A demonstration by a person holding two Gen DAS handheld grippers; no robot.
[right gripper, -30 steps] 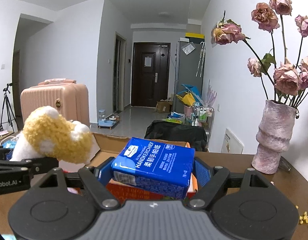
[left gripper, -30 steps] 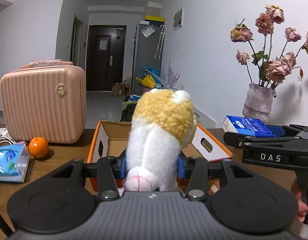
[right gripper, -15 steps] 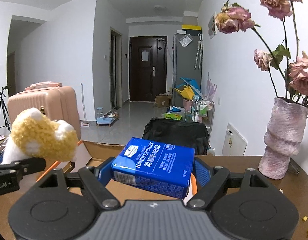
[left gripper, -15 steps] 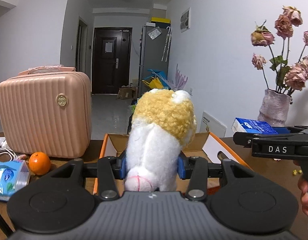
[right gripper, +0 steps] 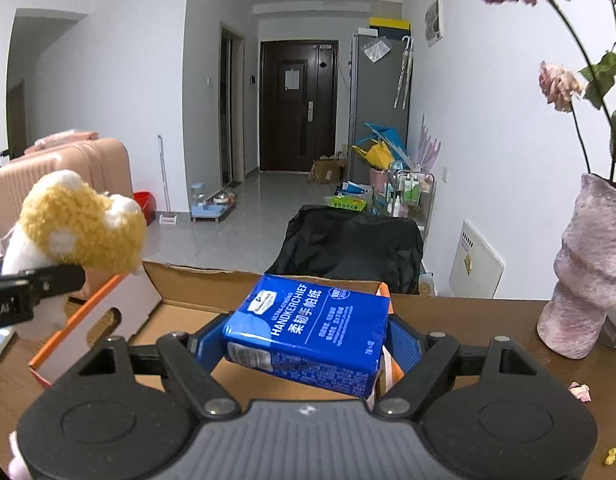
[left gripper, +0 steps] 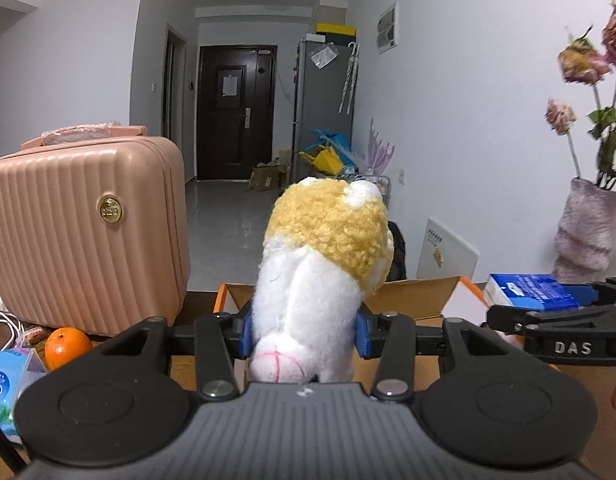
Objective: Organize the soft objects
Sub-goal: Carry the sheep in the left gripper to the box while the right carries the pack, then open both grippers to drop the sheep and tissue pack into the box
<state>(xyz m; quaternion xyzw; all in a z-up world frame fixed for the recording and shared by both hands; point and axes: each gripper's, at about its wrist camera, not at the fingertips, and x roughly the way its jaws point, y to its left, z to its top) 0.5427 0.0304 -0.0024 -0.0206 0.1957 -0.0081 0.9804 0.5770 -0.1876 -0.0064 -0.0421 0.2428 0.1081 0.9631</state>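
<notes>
1. Holding a white and yellow plush toy [left gripper: 319, 280], the left tool [left gripper: 303, 330] has its blue pads pressed into the toy's white body, jaws narrowed around it, so the toy is gripped and off the table [right gripper: 487, 364].
2. The right tool [right gripper: 308, 344] is clamped on a blue tissue pack [right gripper: 311, 324]; its jaws stand wide only because the pack is wide, with the pads against the pack's two ends.
3. The toy's long axis runs forward and upward away from the left tool, the pink-stitched end nearest the camera and the yellow curly end farthest. From the right wrist view the yellow end tips towards the right.
4. The tissue pack lies crosswise between the right pads, its printed face upward and tilted, one corner lower than the other; its long axis runs roughly side to side.
5. Just beyond both tools sits an open cardboard box [right gripper: 188, 280] with orange edges. Both items hang above or just short of its opening.
6. Judging by this, two soft things are picked up and neither is released yet; lowering each into the box remains. What already lies inside cannot be seen.
7. Farther off stand a pink suitcase [left gripper: 84, 232], an orange [left gripper: 68, 348] and a vase [right gripper: 587, 272] of dried roses.
</notes>
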